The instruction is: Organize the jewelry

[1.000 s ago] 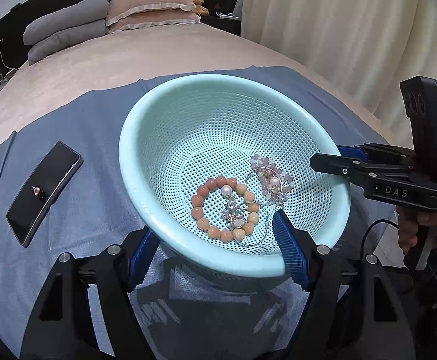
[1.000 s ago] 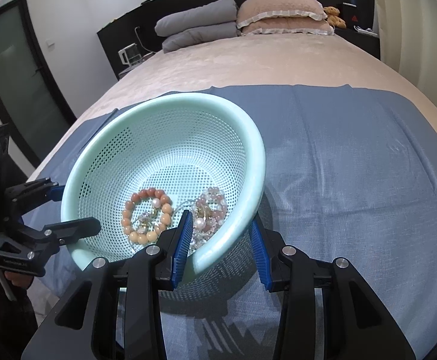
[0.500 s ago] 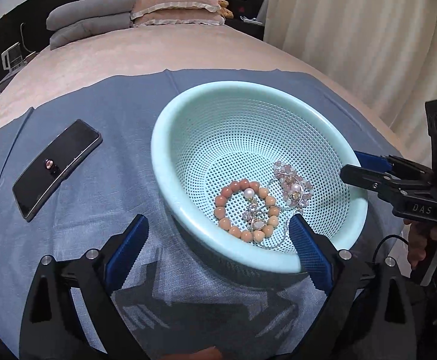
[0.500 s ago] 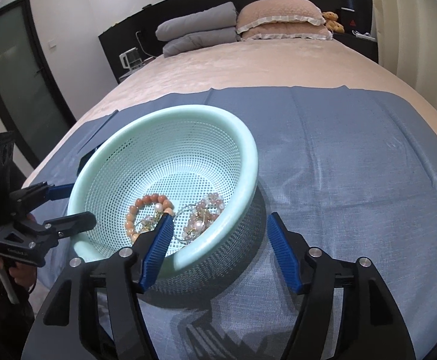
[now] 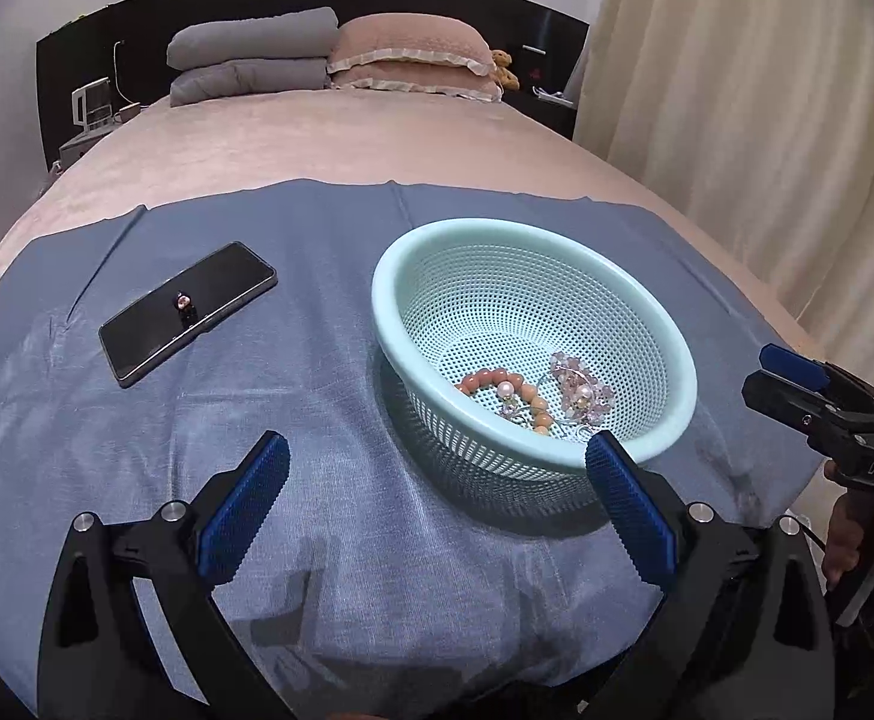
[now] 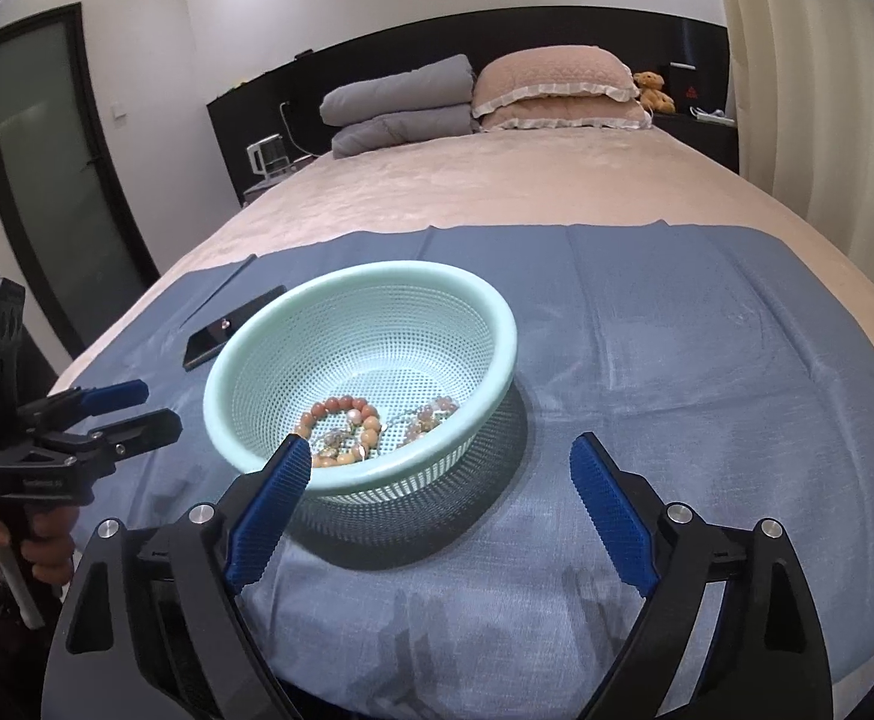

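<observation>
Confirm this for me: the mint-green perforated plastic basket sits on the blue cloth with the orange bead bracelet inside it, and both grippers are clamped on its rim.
Not quite. Both the left gripper and the right gripper are open and clear of the rim, as both wrist views show. The rest holds: the mint-green perforated plastic basket sits on the blue cloth with the orange bead bracelet inside it.

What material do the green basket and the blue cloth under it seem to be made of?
The basket looks like molded plastic, pale mint with a soft sheen: a smooth thick rim and walls pierced by regular small holes. The blue cloth looks like a thin woven fabric, matte, with a fine visible weave, creases and soft folds; the fibre cannot be told.
</observation>
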### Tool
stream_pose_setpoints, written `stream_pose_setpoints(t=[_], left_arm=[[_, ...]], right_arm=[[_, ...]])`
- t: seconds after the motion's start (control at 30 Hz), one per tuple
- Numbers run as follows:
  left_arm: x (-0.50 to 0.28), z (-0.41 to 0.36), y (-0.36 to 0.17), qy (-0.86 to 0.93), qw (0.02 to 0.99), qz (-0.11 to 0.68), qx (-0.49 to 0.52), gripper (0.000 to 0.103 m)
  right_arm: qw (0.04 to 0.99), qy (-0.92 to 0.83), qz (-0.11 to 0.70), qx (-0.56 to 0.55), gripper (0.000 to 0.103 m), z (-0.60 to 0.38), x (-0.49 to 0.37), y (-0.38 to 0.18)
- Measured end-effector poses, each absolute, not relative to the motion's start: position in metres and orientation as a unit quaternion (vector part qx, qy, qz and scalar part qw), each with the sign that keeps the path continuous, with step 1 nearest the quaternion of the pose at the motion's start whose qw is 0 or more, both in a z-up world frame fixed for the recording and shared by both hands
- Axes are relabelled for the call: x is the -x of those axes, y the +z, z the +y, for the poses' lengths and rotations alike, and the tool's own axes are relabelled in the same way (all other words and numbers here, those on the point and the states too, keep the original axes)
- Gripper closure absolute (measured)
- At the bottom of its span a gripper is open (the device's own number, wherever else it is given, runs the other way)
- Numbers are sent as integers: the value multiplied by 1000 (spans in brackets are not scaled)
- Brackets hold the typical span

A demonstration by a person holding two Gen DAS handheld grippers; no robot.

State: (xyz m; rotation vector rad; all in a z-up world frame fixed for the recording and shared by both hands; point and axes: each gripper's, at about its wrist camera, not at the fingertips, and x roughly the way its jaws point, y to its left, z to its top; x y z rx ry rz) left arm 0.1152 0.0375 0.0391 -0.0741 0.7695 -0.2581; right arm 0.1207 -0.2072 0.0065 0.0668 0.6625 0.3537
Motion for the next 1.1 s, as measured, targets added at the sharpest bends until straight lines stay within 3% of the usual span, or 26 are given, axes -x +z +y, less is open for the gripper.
stream_pose_setpoints(t=[0.5,1.1], left_arm=[[-50,17,44,-63,955,288,25,6],[-27,6,30,-40,952,303,4,6]], right_arm=[[943,147,298,-29,16,-202,-68,1],[944,121,304,-39,16,-204,-51,-20]])
